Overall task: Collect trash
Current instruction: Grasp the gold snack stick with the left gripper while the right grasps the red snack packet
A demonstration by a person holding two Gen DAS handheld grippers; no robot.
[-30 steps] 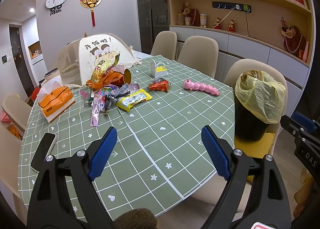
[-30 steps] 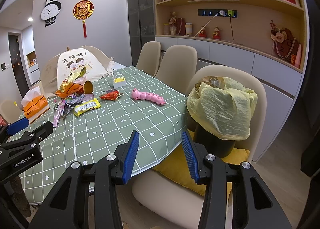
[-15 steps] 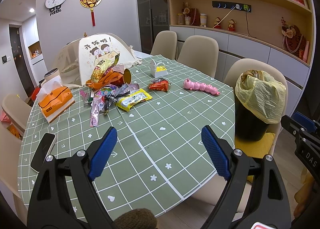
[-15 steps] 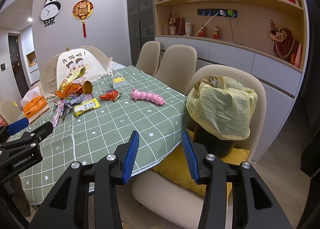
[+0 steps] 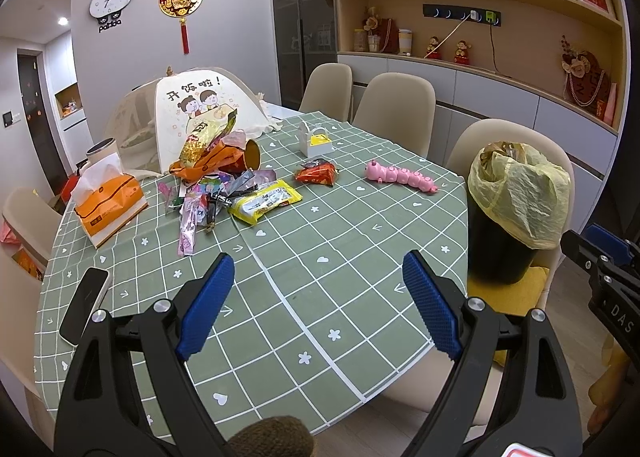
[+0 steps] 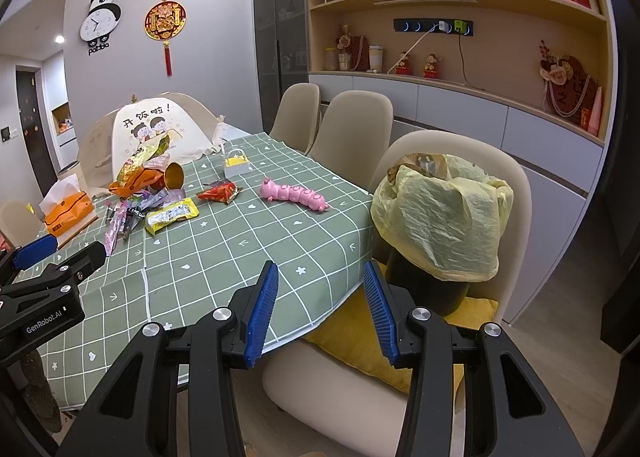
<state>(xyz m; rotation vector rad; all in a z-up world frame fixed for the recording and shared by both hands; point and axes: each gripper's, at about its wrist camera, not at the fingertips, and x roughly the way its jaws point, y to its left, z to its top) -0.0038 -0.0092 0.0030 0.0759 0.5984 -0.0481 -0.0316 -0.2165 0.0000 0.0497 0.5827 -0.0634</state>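
A heap of snack wrappers [image 5: 216,173] [image 6: 140,193] lies at the far left of the green checked table [image 5: 320,249]. In front of it is a yellow packet [image 5: 266,201] [image 6: 172,215], and a red packet [image 5: 318,175] [image 6: 220,191] lies to its right. A black bin with a yellow bag [image 5: 516,193] [image 6: 440,217] stands on a chair at the table's right edge. My left gripper [image 5: 318,297] hangs open over the near tabletop, empty. My right gripper [image 6: 320,305] is open and empty over the table's near right edge, beside the bin.
An orange tissue box [image 5: 108,201], a phone [image 5: 84,305], a pink caterpillar toy [image 5: 400,177], a small white and yellow box [image 5: 316,139] and a domed food cover [image 5: 196,109] are on the table. Beige chairs [image 5: 394,109] line the far side.
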